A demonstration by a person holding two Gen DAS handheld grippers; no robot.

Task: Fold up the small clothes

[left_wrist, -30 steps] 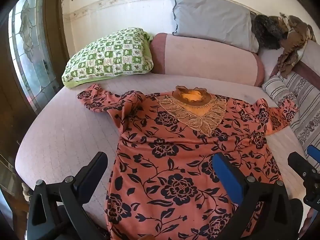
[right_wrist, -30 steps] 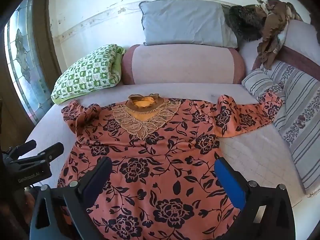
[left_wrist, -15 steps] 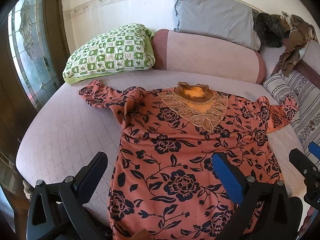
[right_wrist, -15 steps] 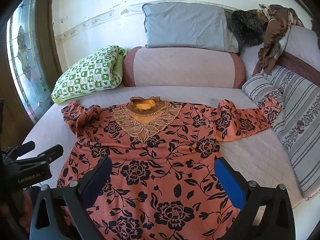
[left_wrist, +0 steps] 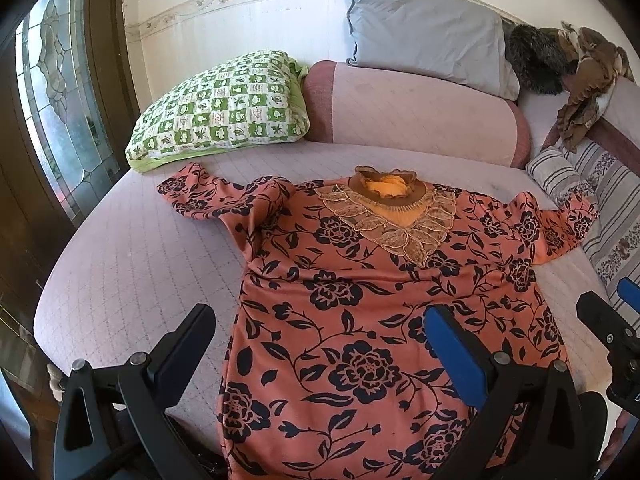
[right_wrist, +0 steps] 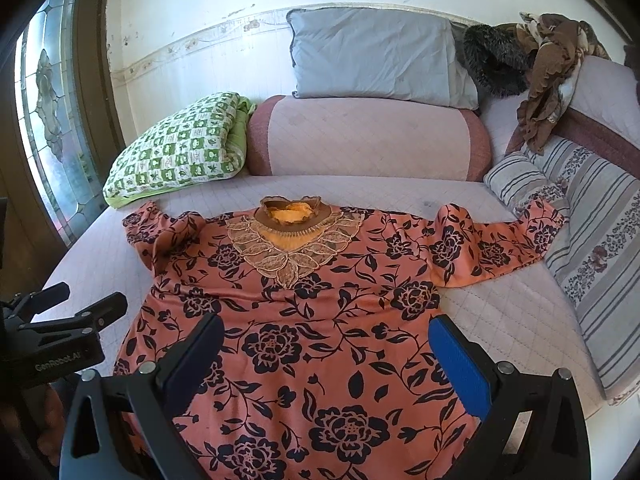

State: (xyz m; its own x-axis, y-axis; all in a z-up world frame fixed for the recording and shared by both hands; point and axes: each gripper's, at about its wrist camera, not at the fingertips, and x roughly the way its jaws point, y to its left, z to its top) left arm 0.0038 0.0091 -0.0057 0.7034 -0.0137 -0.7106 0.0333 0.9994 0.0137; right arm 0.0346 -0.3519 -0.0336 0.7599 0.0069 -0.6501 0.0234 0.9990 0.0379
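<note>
Left wrist view: the left hand-held gripper (left_wrist: 316, 340) hovers, jaws apart, over the orange floral top (left_wrist: 360, 320) lying flat on the bed (left_wrist: 120, 272). Right wrist view: the right hand-held gripper (right_wrist: 326, 346) gapes too. No fold made yet; everything remains.

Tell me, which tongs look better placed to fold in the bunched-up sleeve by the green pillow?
Probably the left tongs: they hang open over that side of the orange floral top, nearer its crumpled sleeve. The right tongs, also open, sit farther away.
</note>
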